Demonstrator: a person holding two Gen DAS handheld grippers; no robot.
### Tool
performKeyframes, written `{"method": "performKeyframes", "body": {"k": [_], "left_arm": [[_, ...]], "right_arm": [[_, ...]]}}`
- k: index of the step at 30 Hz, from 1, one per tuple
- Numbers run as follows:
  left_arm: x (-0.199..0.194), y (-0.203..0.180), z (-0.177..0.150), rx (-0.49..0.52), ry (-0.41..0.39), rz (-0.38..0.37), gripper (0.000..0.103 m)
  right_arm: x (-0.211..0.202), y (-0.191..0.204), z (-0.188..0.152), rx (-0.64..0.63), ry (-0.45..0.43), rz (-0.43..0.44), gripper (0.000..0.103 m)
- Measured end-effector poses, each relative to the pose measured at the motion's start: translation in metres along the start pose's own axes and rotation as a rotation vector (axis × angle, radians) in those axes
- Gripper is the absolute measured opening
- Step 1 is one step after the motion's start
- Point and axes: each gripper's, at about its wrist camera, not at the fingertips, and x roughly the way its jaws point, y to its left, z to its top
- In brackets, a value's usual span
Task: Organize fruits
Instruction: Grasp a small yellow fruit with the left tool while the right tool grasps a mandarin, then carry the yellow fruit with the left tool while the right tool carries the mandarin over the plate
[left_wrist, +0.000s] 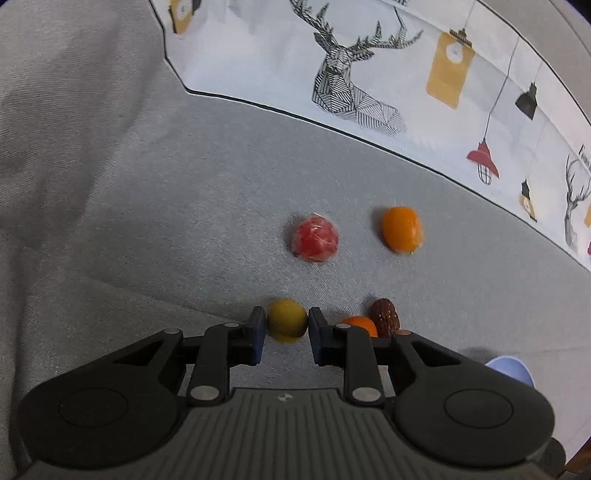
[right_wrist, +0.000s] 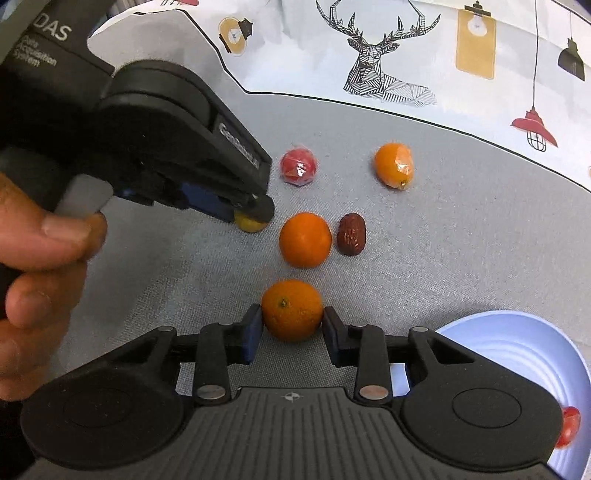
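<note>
My left gripper (left_wrist: 286, 325) has its pads on both sides of a small yellow fruit (left_wrist: 287, 320) on the grey cloth; the same fruit (right_wrist: 250, 223) shows under its tip in the right wrist view. My right gripper (right_wrist: 291, 321) is shut on an orange (right_wrist: 291, 309) that rests on the cloth. A second orange (right_wrist: 305, 239), a brown date (right_wrist: 351, 233), a wrapped red fruit (right_wrist: 298, 165) and a wrapped orange fruit (right_wrist: 393, 165) lie beyond. A pale blue bowl (right_wrist: 517, 343) at the lower right holds a red fruit (right_wrist: 569, 426).
A white cloth with deer and lamp prints (right_wrist: 388, 55) covers the far side. A person's hand (right_wrist: 40, 280) holds the left gripper at the left. The grey cloth (left_wrist: 110, 184) is wrinkled on the left.
</note>
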Motion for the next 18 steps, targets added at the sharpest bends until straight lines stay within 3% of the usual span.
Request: {"method": "performKeyframes", "body": {"k": [6,18], "left_arm": [[0.001,-0.005,0.0,0.02,-0.012,0.007,0.027],[-0.04,-0.009,-0.014,0.089,-0.129,-0.007,0.027]], "right_arm": [[-0.005,0.0,0.001,-0.006,-0.015,-0.002,0.037],[-0.06,-0.014,0.001,0.056,-0.194,0.003,0.037]]}}
